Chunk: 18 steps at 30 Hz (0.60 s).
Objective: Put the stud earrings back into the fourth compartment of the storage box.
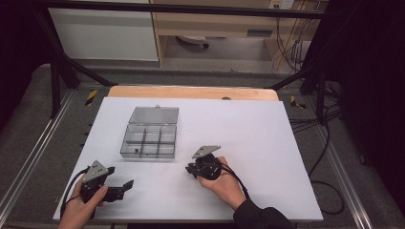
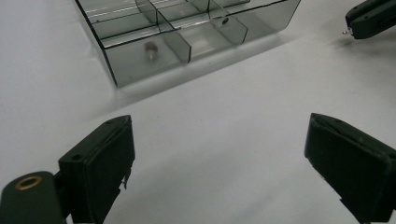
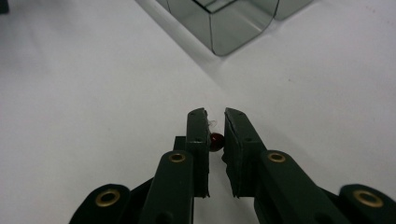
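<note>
— Where's the bead?
— The small dark red bead (image 3: 215, 141) sits clamped between the right gripper (image 3: 215, 122)'s jaws, lower centre of its view.
— And the left gripper (image 2: 219, 154)?
— Jaws wide apart over bare white table (image 1: 248, 124).
— The box?
— The clear compartment box (image 1: 149, 139) lies open, centre-left — one small bead-like piece (image 2: 150, 49) in a near compartment.
</note>
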Tool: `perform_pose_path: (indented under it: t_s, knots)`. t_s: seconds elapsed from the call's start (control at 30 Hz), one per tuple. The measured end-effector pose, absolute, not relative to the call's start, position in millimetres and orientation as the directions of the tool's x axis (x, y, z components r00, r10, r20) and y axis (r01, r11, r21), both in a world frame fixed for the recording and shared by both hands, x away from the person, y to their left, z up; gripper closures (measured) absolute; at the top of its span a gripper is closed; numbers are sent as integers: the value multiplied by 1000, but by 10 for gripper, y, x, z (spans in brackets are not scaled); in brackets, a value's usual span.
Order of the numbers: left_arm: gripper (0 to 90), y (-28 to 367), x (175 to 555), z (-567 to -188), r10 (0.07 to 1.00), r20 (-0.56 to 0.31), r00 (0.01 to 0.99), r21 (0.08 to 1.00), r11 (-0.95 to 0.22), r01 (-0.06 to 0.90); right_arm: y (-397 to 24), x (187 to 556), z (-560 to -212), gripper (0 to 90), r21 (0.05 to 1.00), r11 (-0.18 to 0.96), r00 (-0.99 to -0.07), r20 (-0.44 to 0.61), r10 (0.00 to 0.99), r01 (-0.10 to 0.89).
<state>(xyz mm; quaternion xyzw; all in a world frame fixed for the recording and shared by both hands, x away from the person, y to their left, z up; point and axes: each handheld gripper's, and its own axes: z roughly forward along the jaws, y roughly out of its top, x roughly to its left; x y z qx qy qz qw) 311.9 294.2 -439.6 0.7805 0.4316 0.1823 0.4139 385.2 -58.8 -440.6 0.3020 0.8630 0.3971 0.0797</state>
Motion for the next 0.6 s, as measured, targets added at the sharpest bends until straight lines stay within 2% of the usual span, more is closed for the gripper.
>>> perform_pose_path:
  t_s: [0.6]
  knots:
    - [86, 2944, 3117, -4391, 825, -76, 559, 805, -280, 523, -249, 3954, -3938, 804, 806, 452, -844, 105, 526, 383]
